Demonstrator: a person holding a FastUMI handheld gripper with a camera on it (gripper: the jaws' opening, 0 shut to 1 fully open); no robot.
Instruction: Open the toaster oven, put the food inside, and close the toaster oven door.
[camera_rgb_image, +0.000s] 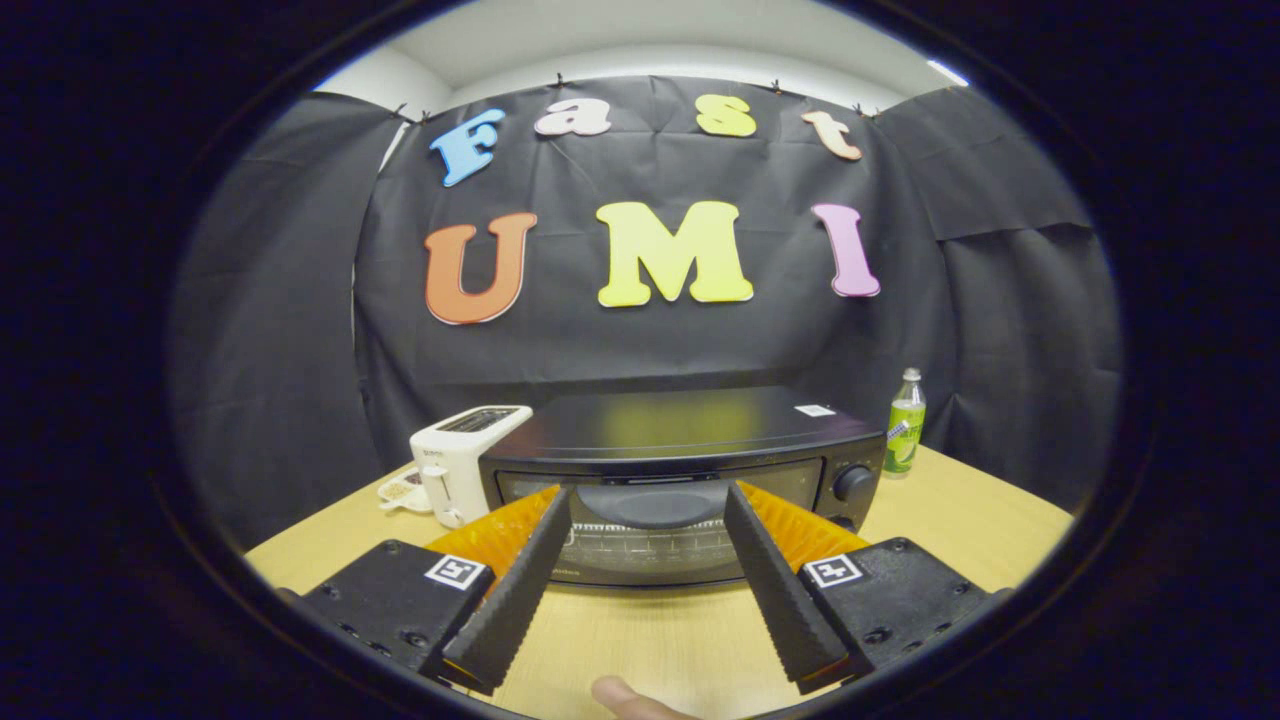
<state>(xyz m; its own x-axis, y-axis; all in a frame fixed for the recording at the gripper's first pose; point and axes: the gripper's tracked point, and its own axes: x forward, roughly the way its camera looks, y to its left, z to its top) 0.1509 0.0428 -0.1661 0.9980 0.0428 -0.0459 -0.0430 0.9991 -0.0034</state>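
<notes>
Black and glossy, the toaster oven (680, 480) sits on the wooden bench (650, 640) with its glass door (650, 530) shut and upright, handle (655, 503) across the top of the door. That closed door fits an oven waiting to be opened as well as one already loaded and shut again; the glass is too dim to tell whether food lies inside. The tool (648, 505) faces the oven squarely, its fingers spread wide and holding nothing, tips flanking the handle just short of the door, a stance suited to working that handle. Left of the oven stands a white pop-up toaster (462, 460) with a small dish (403, 491) beside it; right of the oven, a green bottle (905, 422).
</notes>
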